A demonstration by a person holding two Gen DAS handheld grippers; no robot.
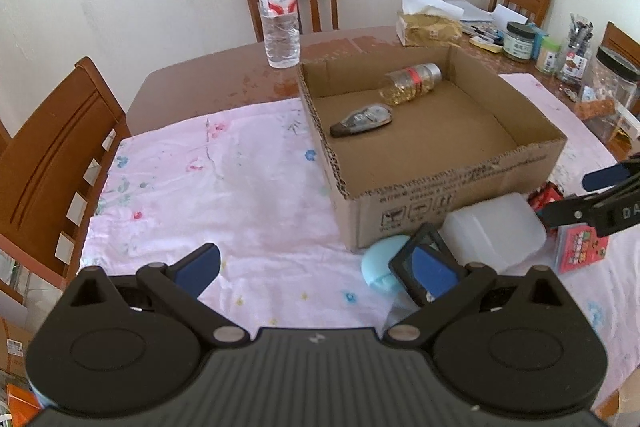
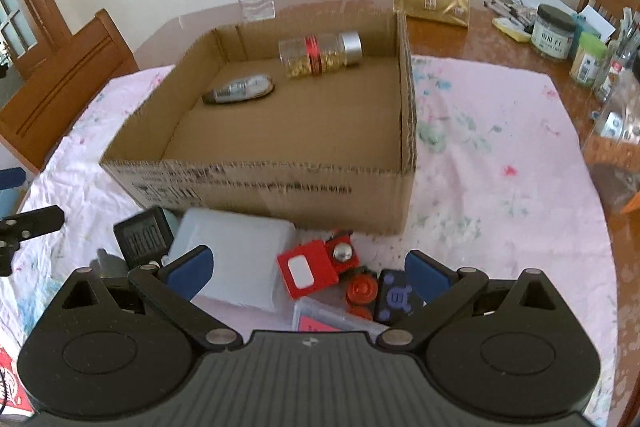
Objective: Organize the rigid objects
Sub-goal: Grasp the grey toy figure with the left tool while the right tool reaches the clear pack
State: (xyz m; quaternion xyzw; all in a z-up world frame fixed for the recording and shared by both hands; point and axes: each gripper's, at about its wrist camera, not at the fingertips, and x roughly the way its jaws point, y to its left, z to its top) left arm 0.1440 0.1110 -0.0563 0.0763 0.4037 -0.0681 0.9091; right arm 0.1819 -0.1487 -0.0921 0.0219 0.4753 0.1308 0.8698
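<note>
Between right tongs (image 2: 310,269), red toy truck (image 2: 316,267), untouched

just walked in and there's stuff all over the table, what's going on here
A person is sorting loose items into a cardboard box with two handheld grippers. A small jar of gold bits and a silvery oval gadget already lie in the box. The right gripper is open above the pile in front of the box: a white plastic container, a red toy truck and a dark cube. The left gripper is open, holding nothing, beside a small black digital display.
</note>
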